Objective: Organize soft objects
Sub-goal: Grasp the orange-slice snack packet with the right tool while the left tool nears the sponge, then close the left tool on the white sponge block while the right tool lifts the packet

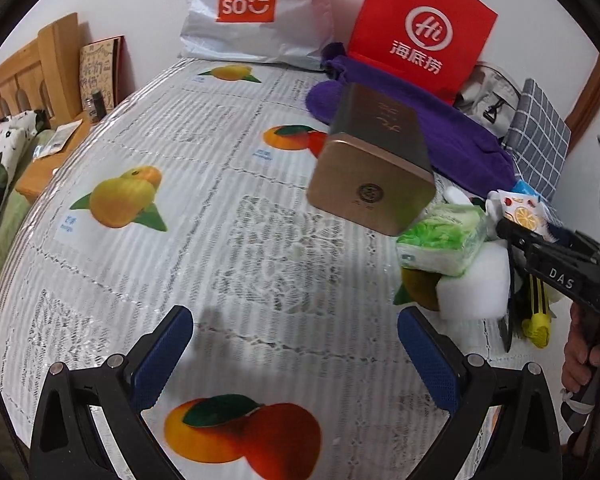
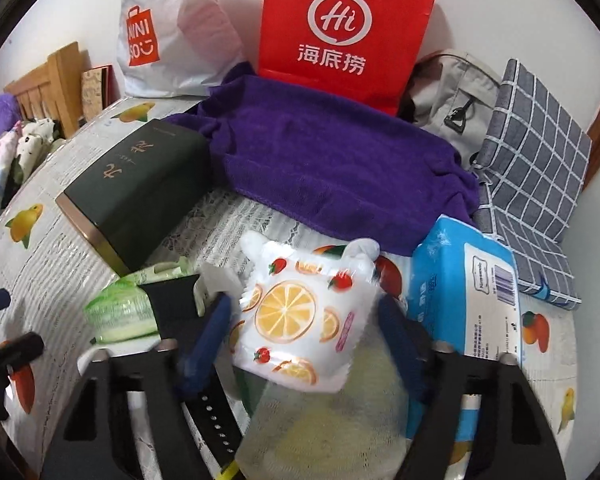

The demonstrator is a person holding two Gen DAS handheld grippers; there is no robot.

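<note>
A white soft pack printed with orange slices (image 2: 300,312) sits between the blue pads of my right gripper (image 2: 304,308), which press on its two sides. It lies over a pale mesh pouch (image 2: 320,432). Around it are a green tissue pack (image 2: 120,312), a blue tissue pack (image 2: 468,288) and a purple towel (image 2: 340,168). In the left wrist view the right gripper (image 1: 512,224) holds the same pack (image 1: 524,214) above a white foam block (image 1: 476,284) and the green tissue pack (image 1: 440,240). My left gripper (image 1: 296,344) stands open over the fruit-print tablecloth (image 1: 180,280) with nothing between its fingers.
A dark tin box with a gold end (image 1: 372,164) lies tilted beside the pile. At the back stand a white Miniso bag (image 1: 252,12), a red paper bag (image 1: 420,32), a grey backpack (image 2: 452,92) and a checked cushion (image 2: 540,168). A yellow-black knife (image 1: 536,312) lies at the right. A wooden headboard (image 1: 32,68) is at the left.
</note>
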